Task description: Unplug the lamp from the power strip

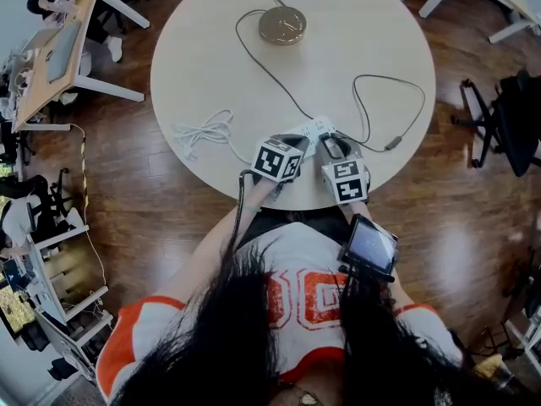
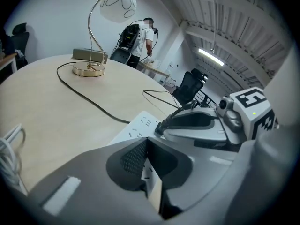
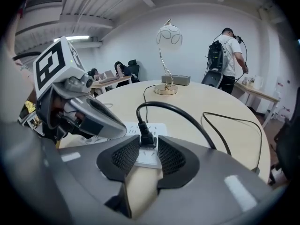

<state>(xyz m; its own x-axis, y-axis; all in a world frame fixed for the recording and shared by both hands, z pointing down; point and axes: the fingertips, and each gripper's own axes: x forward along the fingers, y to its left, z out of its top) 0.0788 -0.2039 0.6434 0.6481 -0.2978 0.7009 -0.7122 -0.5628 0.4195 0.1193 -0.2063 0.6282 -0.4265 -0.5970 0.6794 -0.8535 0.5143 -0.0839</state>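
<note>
On the power strip point(image 3: 146, 158), the right gripper point(image 3: 146, 144) pinches the black plug point(image 3: 145, 135) (left gripper point(image 2: 146, 143) clamps the strip).

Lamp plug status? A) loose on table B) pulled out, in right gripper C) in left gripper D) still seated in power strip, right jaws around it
D: the black plug stands seated in the white power strip, between the jaws of the right gripper.
</note>
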